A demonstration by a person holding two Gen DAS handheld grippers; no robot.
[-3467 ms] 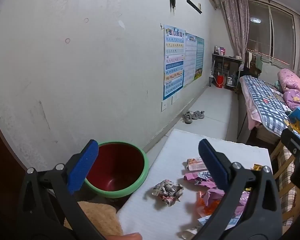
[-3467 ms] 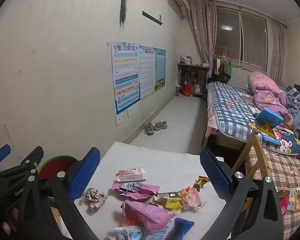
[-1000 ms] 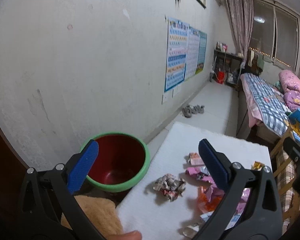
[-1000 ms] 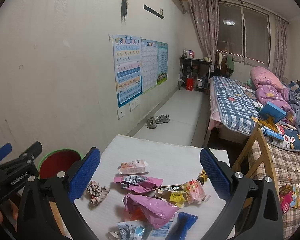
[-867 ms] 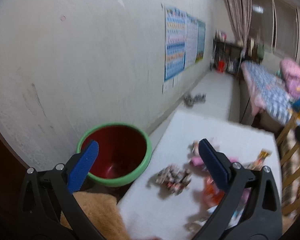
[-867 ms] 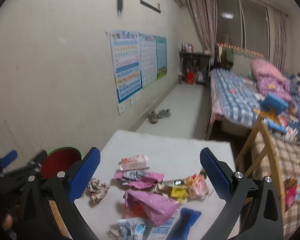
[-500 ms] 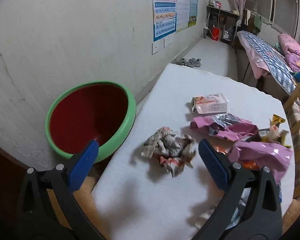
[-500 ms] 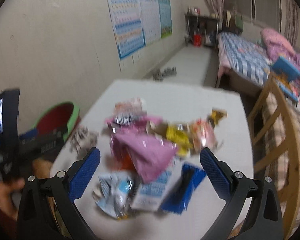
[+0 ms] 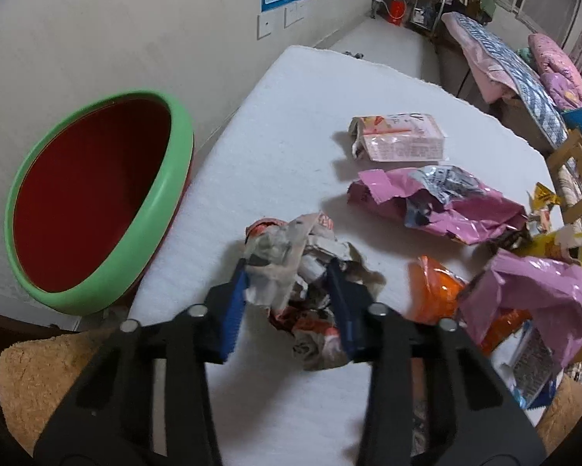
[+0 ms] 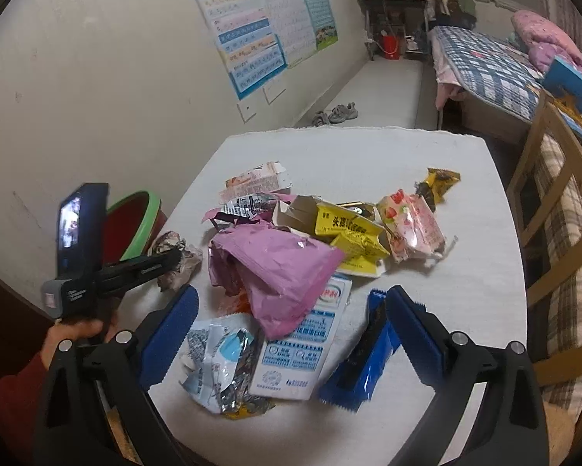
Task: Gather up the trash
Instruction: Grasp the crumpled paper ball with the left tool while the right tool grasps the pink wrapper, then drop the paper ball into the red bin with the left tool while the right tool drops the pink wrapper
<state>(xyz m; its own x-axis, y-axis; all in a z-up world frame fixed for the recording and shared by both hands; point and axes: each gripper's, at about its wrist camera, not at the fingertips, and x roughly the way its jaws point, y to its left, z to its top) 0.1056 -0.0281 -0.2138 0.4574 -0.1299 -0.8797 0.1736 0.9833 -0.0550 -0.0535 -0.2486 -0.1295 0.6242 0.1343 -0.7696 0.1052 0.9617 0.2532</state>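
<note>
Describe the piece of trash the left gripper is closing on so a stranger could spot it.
On the white table, nearest the green-rimmed red basin, lies a crumpled paper ball between the left gripper fingers. Unlike the glossy pink wrappers beside it, it's dull grey newsprint.

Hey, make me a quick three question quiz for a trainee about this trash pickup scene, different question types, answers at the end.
1. True or false: the left tongs are closed on the crumpled paper wad.
2. Which colour is the rim of the bin? A) blue B) green C) yellow
3. Fill in: the right tongs are ____ above the wrapper pile.

Key: 1 true; 2 B; 3 open
</note>
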